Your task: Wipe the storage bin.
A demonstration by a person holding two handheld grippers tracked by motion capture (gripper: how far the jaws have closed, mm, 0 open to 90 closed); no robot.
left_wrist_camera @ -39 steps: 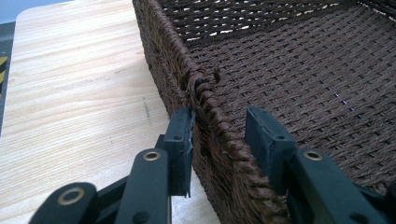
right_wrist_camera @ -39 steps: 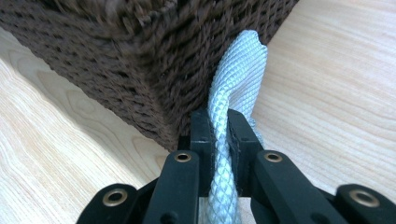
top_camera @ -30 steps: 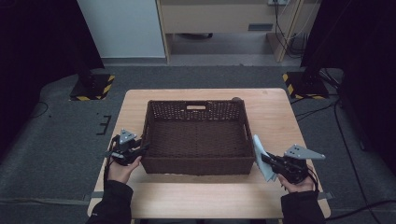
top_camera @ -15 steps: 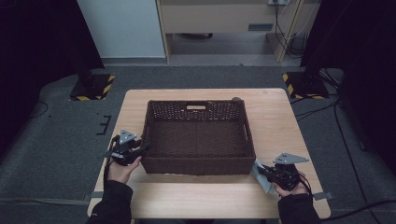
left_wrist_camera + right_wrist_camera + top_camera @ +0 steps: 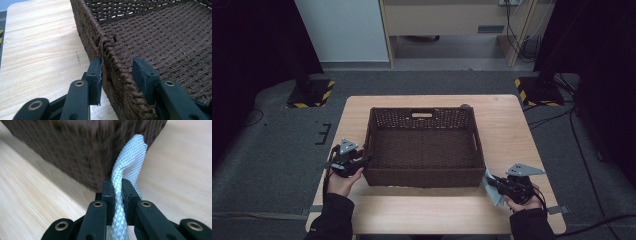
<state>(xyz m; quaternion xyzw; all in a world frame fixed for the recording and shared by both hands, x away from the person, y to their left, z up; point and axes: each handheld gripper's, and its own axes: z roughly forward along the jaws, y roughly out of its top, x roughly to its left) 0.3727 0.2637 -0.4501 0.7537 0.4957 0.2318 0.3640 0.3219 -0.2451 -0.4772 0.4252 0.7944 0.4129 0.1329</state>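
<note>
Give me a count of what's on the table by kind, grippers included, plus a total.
Brown woven basket: 1
Pale blue-grey cloth: 1
Small dark round thing behind the basket: 1
Grippers: 2, left gripper and right gripper
Total: 5

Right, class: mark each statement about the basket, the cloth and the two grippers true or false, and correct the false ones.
1. The right gripper is shut on the pale cloth. True.
2. The cloth lies inside the basket. False: it is outside, by the basket's near right corner.
3. The left gripper straddles the basket's rim. True.
4. The basket holds several things. False: nothing lies in it.
</note>
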